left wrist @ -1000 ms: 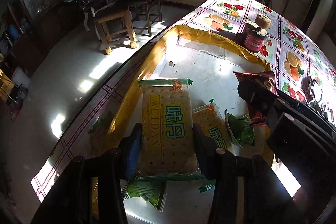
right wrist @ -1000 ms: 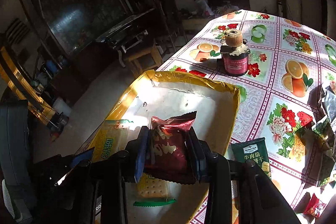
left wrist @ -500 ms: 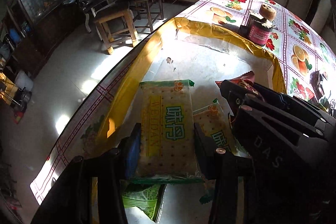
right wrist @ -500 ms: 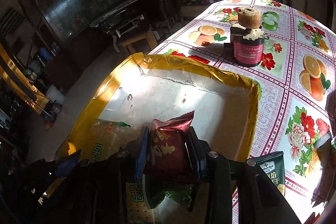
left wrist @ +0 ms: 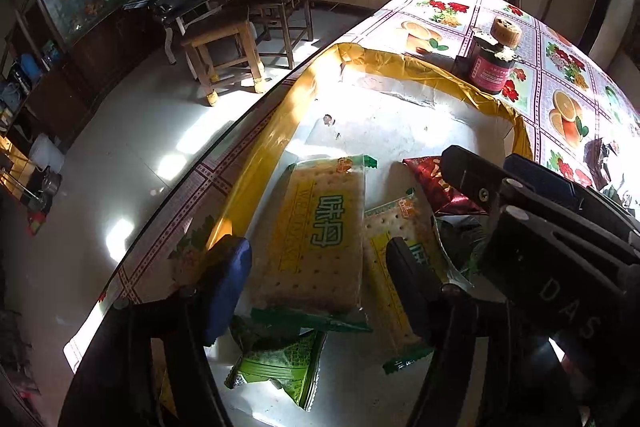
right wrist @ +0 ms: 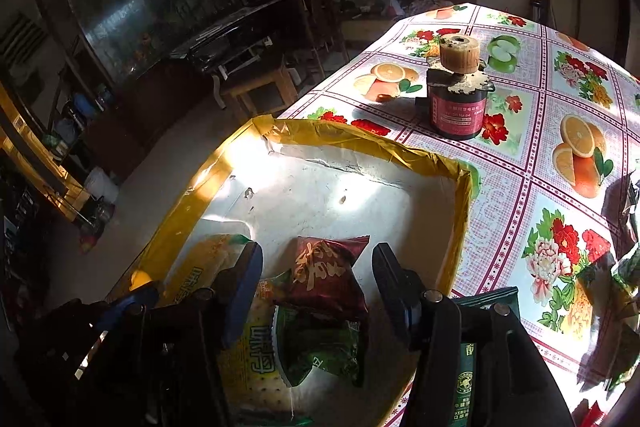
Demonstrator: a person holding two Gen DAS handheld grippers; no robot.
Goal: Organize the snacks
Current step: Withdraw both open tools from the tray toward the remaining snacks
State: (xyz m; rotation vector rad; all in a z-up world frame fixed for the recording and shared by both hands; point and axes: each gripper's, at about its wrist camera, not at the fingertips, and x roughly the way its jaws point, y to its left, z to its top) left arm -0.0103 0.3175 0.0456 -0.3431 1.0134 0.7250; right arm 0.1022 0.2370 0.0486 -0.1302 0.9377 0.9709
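Left claw: the left gripper had just been opening; its jaws stood apart on either side of the big cracker pack, no longer pressing it.
Right claw: the right gripper had likewise just been opening, jaws apart around the red snack bag, with a gap on each side.
Snacks: both lay inside the tray, crowded at its near end with a second cracker pack and a green packet; the red bag lay on top of another green packet.
Open room: the far half of the tray's white floor lay bare.
Edges: the tray's yellow rim ran along the table edge; a dark jar stood just beyond the far rim.
Outside the tray: a dark green pouch lay on the tablecloth by the right rim.
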